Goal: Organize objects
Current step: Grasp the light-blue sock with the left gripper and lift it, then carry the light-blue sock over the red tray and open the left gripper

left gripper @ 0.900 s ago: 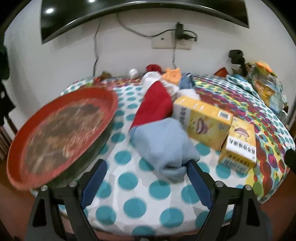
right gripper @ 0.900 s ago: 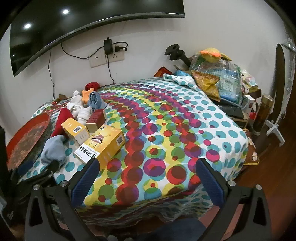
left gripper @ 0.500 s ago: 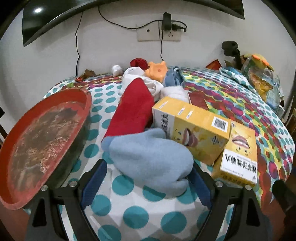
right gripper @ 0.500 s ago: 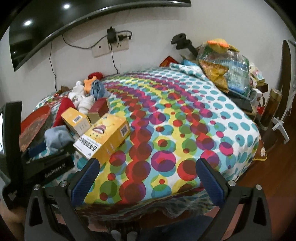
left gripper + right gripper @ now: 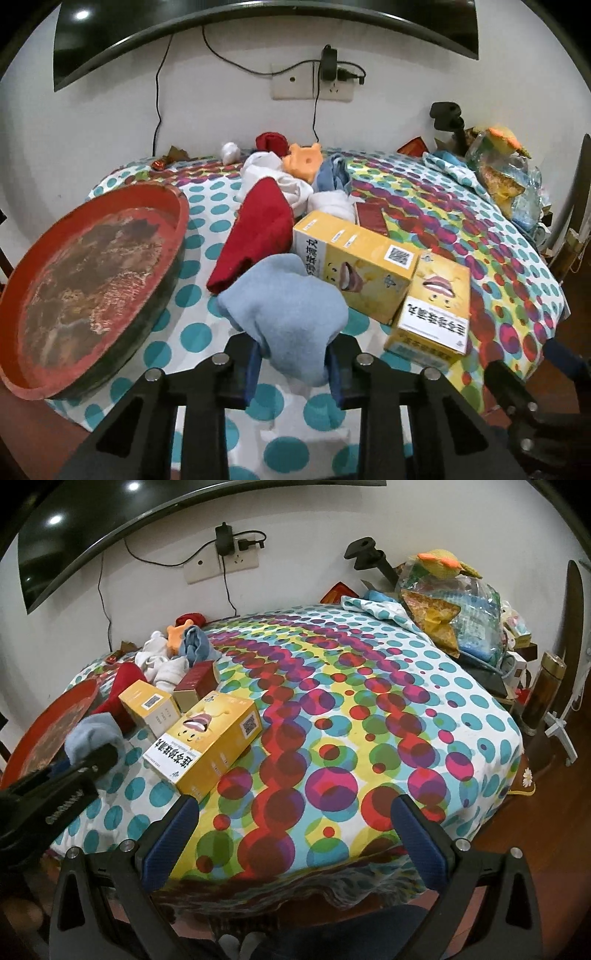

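Item, far left of the counter [image 5: 207, 254], under its dotted cloth: red tray [image 5: 92, 273], propped on a tilt, nothing in it that we can make out. Item, just right of the tray: our left gripper [image 5: 291, 365], jaws now clamped on the pale blue sock [image 5: 284, 314]; half a second ago the jaws stood wide on either side of it with the sock lying flat, so we have just closed, and its near end bunches between the pads while the rest seems to rest by the cloth. We judge the pick made and the carry to the tray next. Item, behind the sock: red sock [image 5: 258, 236], lying loose. Item, further back: heap of white socks [image 5: 280, 181], orange toy [image 5: 303, 162], blue cloth [image 5: 332, 177]. Item, right of the blue sock: two yellow boxes [image 5: 354, 266], touching each other, and a dark red box [image 5: 369, 218] behind. Item, far right: our right gripper [image 5: 295, 845], jaws wide apart, nothing between them, hanging over the bare near edge of the cloth
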Tool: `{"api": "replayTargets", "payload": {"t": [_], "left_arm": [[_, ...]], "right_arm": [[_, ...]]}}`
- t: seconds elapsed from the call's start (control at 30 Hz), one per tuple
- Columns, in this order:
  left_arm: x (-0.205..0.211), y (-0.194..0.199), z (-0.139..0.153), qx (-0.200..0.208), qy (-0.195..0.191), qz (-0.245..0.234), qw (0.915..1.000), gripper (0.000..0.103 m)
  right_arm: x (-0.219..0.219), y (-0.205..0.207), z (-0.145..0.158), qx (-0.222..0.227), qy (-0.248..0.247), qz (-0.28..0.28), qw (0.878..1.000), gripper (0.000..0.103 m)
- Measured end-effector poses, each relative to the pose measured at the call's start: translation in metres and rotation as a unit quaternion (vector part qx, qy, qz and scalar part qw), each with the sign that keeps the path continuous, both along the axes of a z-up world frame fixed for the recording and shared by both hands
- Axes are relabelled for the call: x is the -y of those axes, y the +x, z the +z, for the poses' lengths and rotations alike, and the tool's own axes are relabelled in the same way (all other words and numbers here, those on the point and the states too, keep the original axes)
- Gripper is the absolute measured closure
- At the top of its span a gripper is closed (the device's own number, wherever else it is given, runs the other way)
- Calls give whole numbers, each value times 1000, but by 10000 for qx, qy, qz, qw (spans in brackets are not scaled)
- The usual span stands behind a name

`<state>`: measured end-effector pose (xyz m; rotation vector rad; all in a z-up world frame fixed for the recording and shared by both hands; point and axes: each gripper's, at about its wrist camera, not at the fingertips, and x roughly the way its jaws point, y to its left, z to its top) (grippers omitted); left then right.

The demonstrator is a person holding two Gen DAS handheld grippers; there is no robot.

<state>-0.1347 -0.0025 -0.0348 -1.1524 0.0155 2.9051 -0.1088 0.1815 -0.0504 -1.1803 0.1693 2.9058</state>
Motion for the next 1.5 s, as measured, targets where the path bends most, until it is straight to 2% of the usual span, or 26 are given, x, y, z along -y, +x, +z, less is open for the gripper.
{"api": "replayTargets", "payload": {"t": [0.4,0.83,1.27,1.5], "left_arm": [[7,29,35,-449,-439,134,9979,74],[42,34,53,-564,-622,581,9948,74],[107,30,53,-471,-673,1040,9912,74],[164,14,65,-331,-584,1336,9888,74]], "right_arm": [[9,12,10,-74,-61,189,9998,0],[16,15,13,-60,-57,322,9994,0],[21,13,5,40,-13,412,9991,0],[23,8,-2,212,-80,489,9985,0]]}}
